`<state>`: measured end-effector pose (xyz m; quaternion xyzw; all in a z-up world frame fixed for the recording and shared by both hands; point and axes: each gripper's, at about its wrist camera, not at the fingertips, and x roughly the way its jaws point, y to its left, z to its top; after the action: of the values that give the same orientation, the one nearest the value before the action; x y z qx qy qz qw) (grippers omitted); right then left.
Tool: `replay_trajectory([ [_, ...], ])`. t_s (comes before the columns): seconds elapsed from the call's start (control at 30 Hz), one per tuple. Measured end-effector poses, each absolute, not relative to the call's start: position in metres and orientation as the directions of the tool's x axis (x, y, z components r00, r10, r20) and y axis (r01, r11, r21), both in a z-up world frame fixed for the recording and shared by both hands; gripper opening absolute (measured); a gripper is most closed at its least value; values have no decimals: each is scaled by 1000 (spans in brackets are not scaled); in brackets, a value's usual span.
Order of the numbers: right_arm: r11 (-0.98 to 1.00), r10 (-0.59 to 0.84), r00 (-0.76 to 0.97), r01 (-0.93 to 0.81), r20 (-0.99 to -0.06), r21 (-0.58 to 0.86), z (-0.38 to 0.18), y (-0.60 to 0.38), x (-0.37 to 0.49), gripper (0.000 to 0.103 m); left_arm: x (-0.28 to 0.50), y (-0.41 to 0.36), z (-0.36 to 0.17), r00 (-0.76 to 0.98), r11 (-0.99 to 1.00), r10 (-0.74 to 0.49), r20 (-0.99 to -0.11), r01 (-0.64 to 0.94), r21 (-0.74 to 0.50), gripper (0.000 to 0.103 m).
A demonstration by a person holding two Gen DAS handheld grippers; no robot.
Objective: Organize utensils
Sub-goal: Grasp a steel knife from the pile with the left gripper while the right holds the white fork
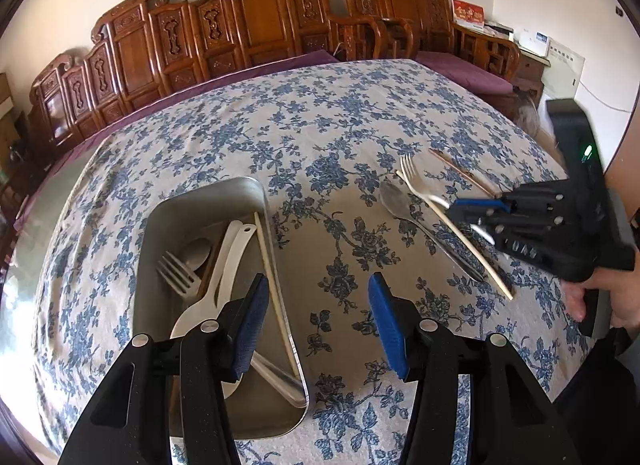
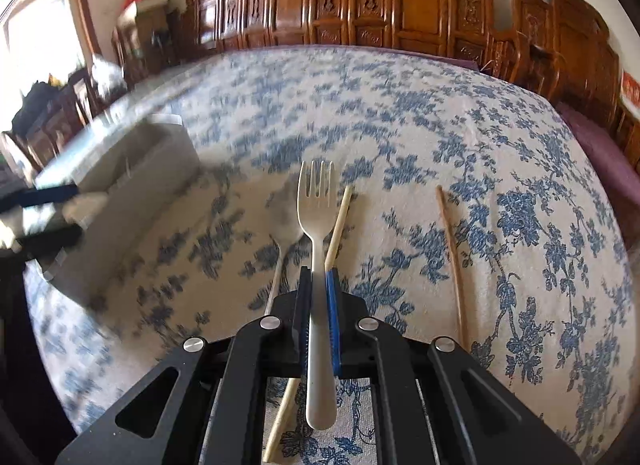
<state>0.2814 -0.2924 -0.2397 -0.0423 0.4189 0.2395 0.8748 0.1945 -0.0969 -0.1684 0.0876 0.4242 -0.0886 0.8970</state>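
A metal tray [image 1: 256, 193] on the floral tablecloth holds a fork, spoons and a chopstick [image 1: 276, 297]. My left gripper [image 1: 318, 301] is open and empty, hovering over the tray's right rim. My right gripper [image 2: 318, 277] is shut on a white fork [image 2: 316, 201], held a little above the cloth; it also shows in the left wrist view [image 1: 480, 211] with the fork [image 1: 412, 173]. On the cloth beside it lie a metal spoon [image 1: 394, 197], a pale chopstick [image 1: 472, 249] and a brown chopstick [image 1: 460, 171]. The tray [image 2: 132, 169] looks blurred at the left.
Carved wooden chairs [image 1: 256, 13] line the far side of the table. A purple cushion [image 1: 464, 71] lies at the back right. The tablecloth [image 1: 320, 121] covers the whole table top.
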Motion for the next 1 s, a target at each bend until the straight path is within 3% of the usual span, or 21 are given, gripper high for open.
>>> replay_trajectory([
  [0.77,929,350,565,-310,-747,201,-247,-342,301,9,291,-164,-210,531,974,-159,-832,223,-43,49],
  [1.0,925,361,564,-314,-742,212,-245,-340,300,9,313,-162,-231,479,974,-203,-854,187,-127,37],
])
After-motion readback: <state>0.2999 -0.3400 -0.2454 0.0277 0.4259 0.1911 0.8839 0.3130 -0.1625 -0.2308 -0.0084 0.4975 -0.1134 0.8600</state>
